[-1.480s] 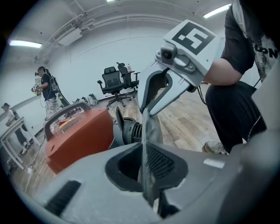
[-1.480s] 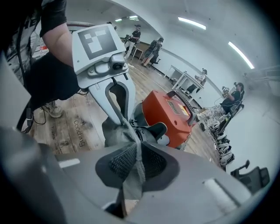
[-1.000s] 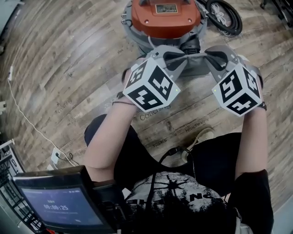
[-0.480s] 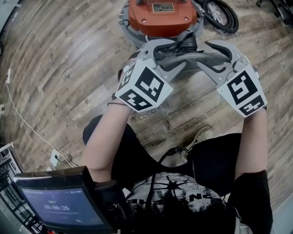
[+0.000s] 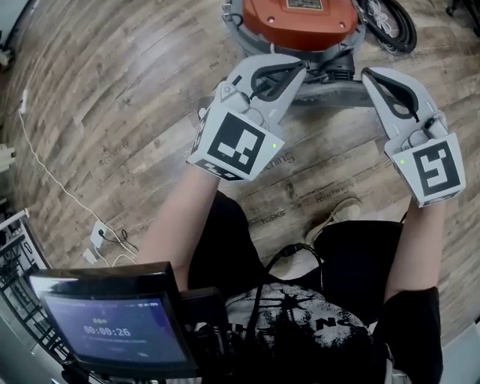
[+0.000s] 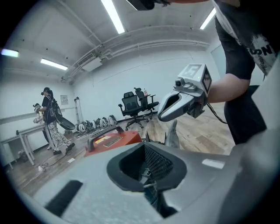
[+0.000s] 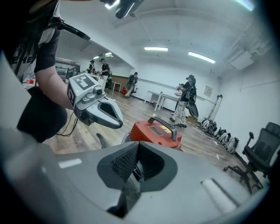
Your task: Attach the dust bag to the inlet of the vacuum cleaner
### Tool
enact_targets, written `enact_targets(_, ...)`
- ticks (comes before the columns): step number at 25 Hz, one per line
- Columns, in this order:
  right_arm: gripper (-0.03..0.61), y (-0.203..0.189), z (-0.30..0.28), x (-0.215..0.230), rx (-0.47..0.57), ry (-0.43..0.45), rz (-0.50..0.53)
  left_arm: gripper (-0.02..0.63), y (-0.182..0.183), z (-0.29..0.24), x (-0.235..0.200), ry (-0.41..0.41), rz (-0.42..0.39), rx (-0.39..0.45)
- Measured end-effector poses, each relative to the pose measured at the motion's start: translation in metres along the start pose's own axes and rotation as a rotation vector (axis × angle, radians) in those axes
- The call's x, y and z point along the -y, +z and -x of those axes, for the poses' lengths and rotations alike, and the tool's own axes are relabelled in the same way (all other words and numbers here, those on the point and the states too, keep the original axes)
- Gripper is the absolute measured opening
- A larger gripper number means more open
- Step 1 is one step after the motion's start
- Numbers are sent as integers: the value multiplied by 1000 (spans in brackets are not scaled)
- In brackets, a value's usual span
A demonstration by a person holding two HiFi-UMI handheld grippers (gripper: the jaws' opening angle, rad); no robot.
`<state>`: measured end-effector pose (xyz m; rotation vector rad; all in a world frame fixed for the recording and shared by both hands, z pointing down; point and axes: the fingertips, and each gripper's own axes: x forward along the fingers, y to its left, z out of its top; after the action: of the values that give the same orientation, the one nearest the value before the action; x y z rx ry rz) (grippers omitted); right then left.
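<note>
The vacuum cleaner (image 5: 300, 16) with its orange lid stands on the wooden floor at the top of the head view, just beyond both grippers. A grey dust bag (image 5: 334, 94) stretches as a thin band between them, in front of the vacuum's body. My left gripper (image 5: 292, 75) has just closed and pinches the bag's left end. My right gripper (image 5: 369, 75) has just closed on its right end. In the left gripper view my jaws (image 6: 146, 175) are together, with the orange lid (image 6: 114, 141) ahead. The right gripper view shows its jaws (image 7: 133, 173) together too. The vacuum's inlet is hidden.
A black hose (image 5: 390, 22) lies coiled right of the vacuum. A white cable (image 5: 45, 172) runs along the floor at left. A tablet screen (image 5: 112, 330) sits at bottom left. My shoe (image 5: 334, 217) is below the bag. Office chairs (image 6: 135, 103) and people (image 6: 50, 118) are far off.
Both grippers have risen and spread apart. The bag, which hung bunched between them, is now pulled out flat just in front of the vacuum.
</note>
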<state>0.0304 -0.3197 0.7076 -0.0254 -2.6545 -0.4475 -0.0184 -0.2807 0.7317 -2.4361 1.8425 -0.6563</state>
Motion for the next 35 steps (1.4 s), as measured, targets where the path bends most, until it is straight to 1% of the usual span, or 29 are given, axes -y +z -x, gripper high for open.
enact_targets(1,5,4,0,-1,16,0,-17,3,2,7,-3,-4,17,9)
enact_targets(4,5,20,3,-10,78,16,-89,3,12,30,-8,-25,131,26)
enact_targets(5,5,27,4,-11,100,16,-120,3,19,38,-10,-33,148,33)
enact_targets(7,5,43,10,-17,138,22,-166,3,39,56,-14,-51,157,33)
enact_targets(8,5,54,17,-24,144,37,-182,3,50,68,-14,-65,167,23)
enact_targets(10,5,79,38,-41,117,81,-211,3,76,96,-9,-98,203,8)
enact_targets(13,5,131,73,-62,96,154,-230,2,122,142,-12,-113,250,3)
enact_targets(15,5,170,97,-67,96,184,-249,3,154,169,-15,-117,279,-11)
enact_targets(18,5,221,129,-61,67,212,-242,2,205,201,-18,-117,328,-19)
enact_targets(20,5,257,143,-52,73,216,-223,3,239,220,-25,-100,374,-13)
enact_targets(21,5,277,150,-48,82,216,-218,3,255,229,-28,-94,385,-9)
enact_targets(24,5,331,169,-41,100,218,-211,3,305,260,-36,-81,382,15)
enact_targets(27,5,370,182,-38,85,224,-211,3,349,289,-46,-53,381,62)
enact_targets(30,6,404,197,-40,85,226,-293,3,381,311,-56,-18,389,60)
enact_targets(32,6,426,206,-43,103,233,-289,3,400,324,-65,15,373,56)
enact_targets(35,6,450,212,-47,124,245,-251,3,427,345,-81,65,365,76)
